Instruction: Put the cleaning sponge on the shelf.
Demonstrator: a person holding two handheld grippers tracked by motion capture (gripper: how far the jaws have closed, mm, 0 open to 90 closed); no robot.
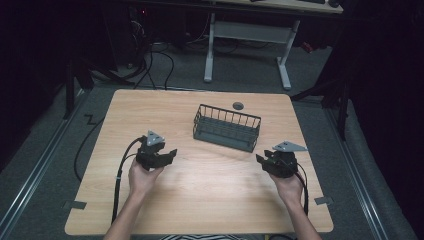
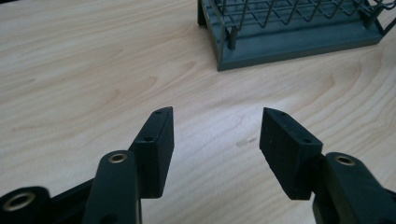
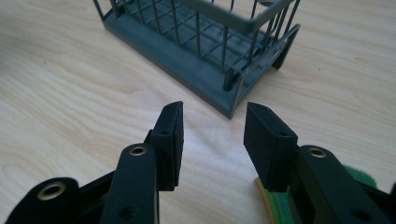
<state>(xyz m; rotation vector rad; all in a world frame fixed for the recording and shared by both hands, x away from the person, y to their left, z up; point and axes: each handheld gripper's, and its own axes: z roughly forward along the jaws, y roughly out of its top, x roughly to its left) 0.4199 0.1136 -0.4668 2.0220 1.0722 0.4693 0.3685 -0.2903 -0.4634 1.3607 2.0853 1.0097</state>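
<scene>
Basket [image 1: 227, 128], dark grey wire on a solid base, sits on the wooden table [image 1: 200, 200] a little toward the far edge, long side facing the person. Plenty of bare wood runs from the basket out to every table edge, widest on the near side. Left of the basket and nearer the person, the left gripper [image 1: 172, 152] hovers in a hand, well apart from the basket; in the left gripper view its jaws stand apart over bare wood with nothing between them, the basket's corner [image 2: 224, 51] ahead. Right of the basket, the right gripper [image 1: 260, 160] hangs near the basket's end, jaws parted, gripping nothing. Beyond the basket, by the far edge, lies a small dark disc [image 1: 238, 105].
</scene>
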